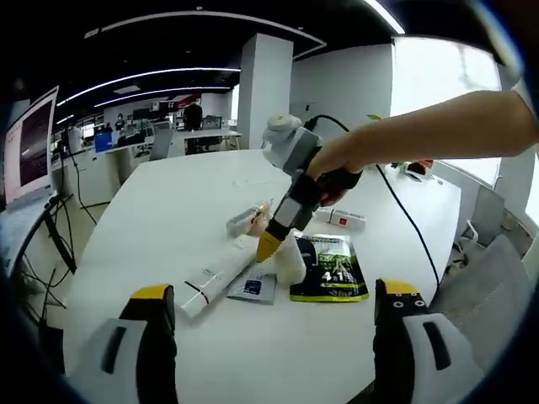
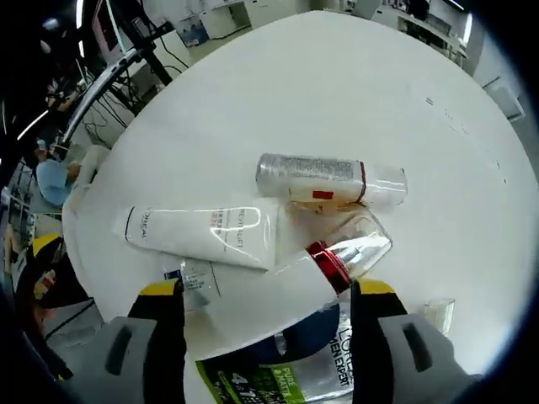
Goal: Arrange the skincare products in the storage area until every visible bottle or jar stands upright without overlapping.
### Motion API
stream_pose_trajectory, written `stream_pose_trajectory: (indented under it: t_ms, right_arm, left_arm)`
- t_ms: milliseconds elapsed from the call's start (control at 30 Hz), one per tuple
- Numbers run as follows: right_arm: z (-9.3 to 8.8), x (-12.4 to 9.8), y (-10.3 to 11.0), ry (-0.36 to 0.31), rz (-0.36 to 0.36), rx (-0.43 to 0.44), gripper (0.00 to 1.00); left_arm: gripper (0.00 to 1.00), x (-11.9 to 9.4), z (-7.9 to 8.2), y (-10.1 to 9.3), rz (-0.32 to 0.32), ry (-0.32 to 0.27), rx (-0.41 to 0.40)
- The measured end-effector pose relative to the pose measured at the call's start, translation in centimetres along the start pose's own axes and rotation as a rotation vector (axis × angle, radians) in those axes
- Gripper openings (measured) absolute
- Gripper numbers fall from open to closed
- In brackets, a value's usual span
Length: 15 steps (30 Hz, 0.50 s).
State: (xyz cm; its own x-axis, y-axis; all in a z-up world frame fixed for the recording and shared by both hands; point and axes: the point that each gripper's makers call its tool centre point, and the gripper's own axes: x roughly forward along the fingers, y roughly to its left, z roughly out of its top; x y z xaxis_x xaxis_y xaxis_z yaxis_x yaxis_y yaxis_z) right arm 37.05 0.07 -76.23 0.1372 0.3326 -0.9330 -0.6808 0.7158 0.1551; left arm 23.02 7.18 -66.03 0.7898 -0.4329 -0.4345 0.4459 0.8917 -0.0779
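In the left gripper view, the left gripper (image 1: 274, 324) hangs wide open above the near edge of the white table (image 1: 168, 202), holding nothing. Farther in, the right gripper (image 1: 268, 244) reaches down into the lying products: a white tube (image 1: 210, 284), a green pouch (image 1: 330, 268), a small white box (image 1: 341, 220).

In the right gripper view, the right gripper (image 2: 269, 307) is open around a white bottle with a red ring and clear cap (image 2: 324, 265), not yet closed on it. The tube (image 2: 202, 236) lies left; a silver bottle (image 2: 324, 178) lies just beyond. The bottle looks smooth, rigid and probably light, so it may slip; I would take it by the body, not the cap. What the containers hold, I cannot tell.
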Motion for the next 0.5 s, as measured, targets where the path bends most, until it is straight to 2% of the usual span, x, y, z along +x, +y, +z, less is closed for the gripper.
stream_pose_trajectory:
  t_ms: [100, 133, 300, 400, 500]
  right_arm:
    - [-0.7, 0.3, -0.3, 0.050, -0.076, -0.101, 0.78]
    - [-0.3, 0.5, 0.3, 0.024, -0.058, -0.106, 0.79]
    - [0.2, 0.3, 0.7, 0.027, -0.054, -0.143, 0.69]
    - [0.2, 0.4, 1.0, 0.040, -0.034, -0.181, 0.60]
    - [-0.1, 0.4, 0.9, 0.064, -0.045, -0.223, 0.58]
  left_arm:
    - [0.93, 0.1, 0.0, 0.1, 0.004, 0.002, 0.008]
    - [0.93, 0.1, 0.0, 0.2, 0.007, 0.002, 0.007]
    - [0.93, 0.0, 0.0, 0.2, 0.008, 0.004, 0.003]
    - [0.93, 0.1, -0.1, 0.1, 0.005, 0.010, 0.006]
    - [0.93, 0.1, -0.1, 0.2, 0.006, 0.012, 0.007]
